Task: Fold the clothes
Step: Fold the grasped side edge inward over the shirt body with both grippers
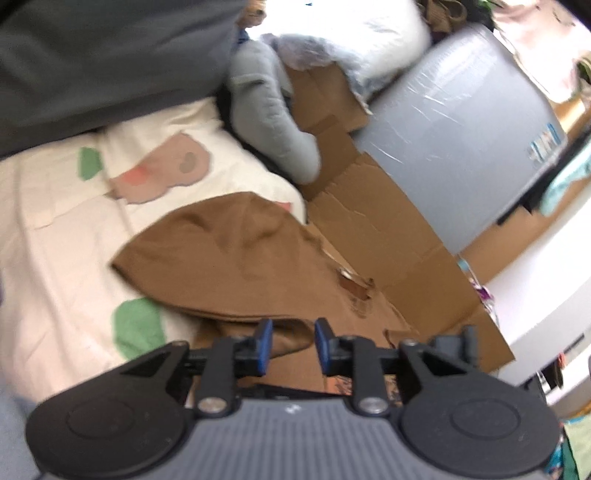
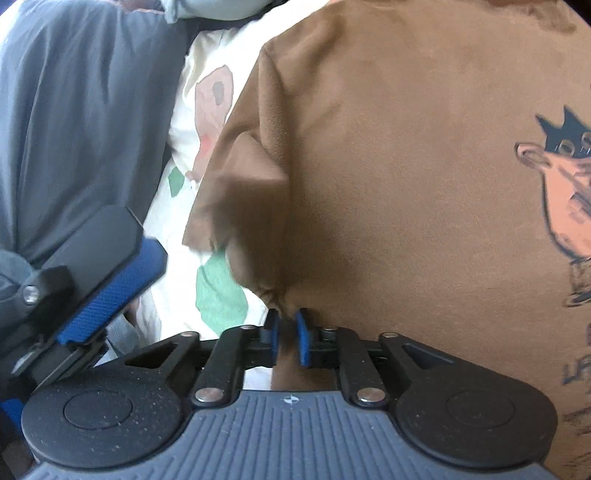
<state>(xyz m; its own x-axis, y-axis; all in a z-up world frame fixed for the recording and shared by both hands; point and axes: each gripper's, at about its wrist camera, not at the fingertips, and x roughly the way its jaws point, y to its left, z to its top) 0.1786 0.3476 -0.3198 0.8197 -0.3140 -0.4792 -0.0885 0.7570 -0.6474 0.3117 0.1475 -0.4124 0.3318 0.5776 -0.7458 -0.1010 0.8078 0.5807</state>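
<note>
Daylight, bright; source at top of left wrist view, where a white bag (image 1: 343, 33) is blown out. Glare streaks on grey wrapped box (image 1: 461, 122). Motion blur across both views, heaviest on brown shirt (image 2: 255, 206) fold. Fisheye bending and dark vignette at corners.

One brown T-shirt (image 2: 406, 166), one patterned bedsheet (image 1: 55, 229), two grippers (image 1: 292, 345), one flattened cardboard box (image 1: 391, 229), one grey plush toy (image 1: 266, 110)

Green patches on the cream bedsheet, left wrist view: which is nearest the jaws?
The large green patch at lower left, beside the brown T-shirt; the small one lies far up.
</note>
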